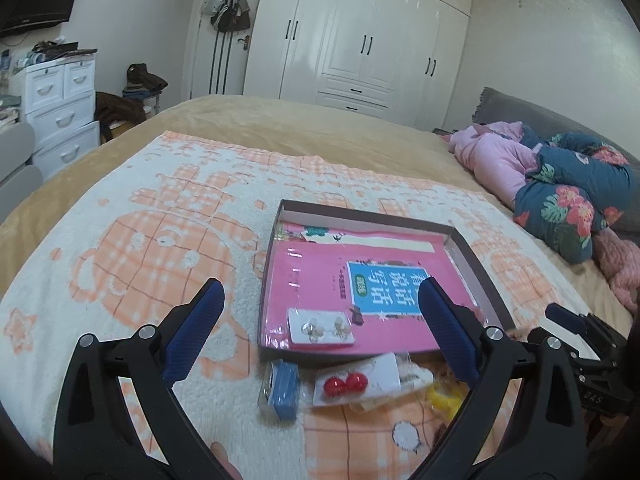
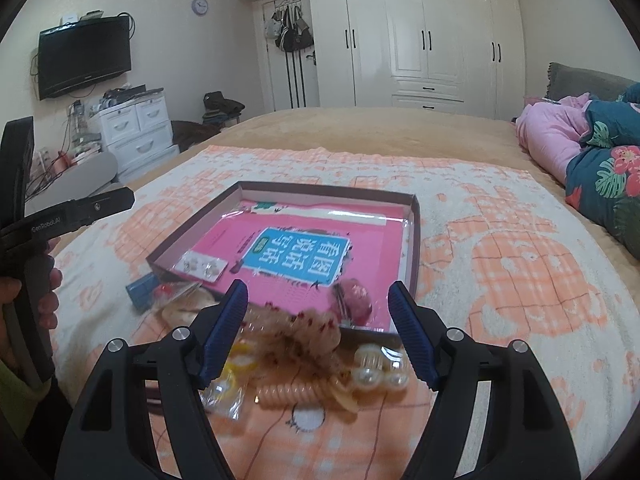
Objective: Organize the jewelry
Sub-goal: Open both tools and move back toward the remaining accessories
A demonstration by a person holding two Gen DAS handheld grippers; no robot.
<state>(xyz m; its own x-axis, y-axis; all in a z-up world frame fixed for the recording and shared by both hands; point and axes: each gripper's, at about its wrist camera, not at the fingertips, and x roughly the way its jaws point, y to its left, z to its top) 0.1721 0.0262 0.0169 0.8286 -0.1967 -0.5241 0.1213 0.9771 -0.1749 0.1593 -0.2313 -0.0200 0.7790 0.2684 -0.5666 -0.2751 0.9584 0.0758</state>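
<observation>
Lying in a shallow cardboard box (image 1: 476, 258): glossy pink book (image 1: 320, 280), earring card (image 1: 321, 330).

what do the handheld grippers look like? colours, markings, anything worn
Both the left gripper and the right gripper have black plastic frames with cut-outs, silver pivot screws and ribbed blue finger pads. The right wrist view shows white "GenRobot.AI" lettering on the left one's side. No cables show; a yellow-green sleeve sits at that view's edge.

Book (image 1: 360, 280) in shallow box (image 1: 476, 256), earring card (image 1: 322, 330) on book, loose jewelry (image 2: 320, 360) before box
</observation>
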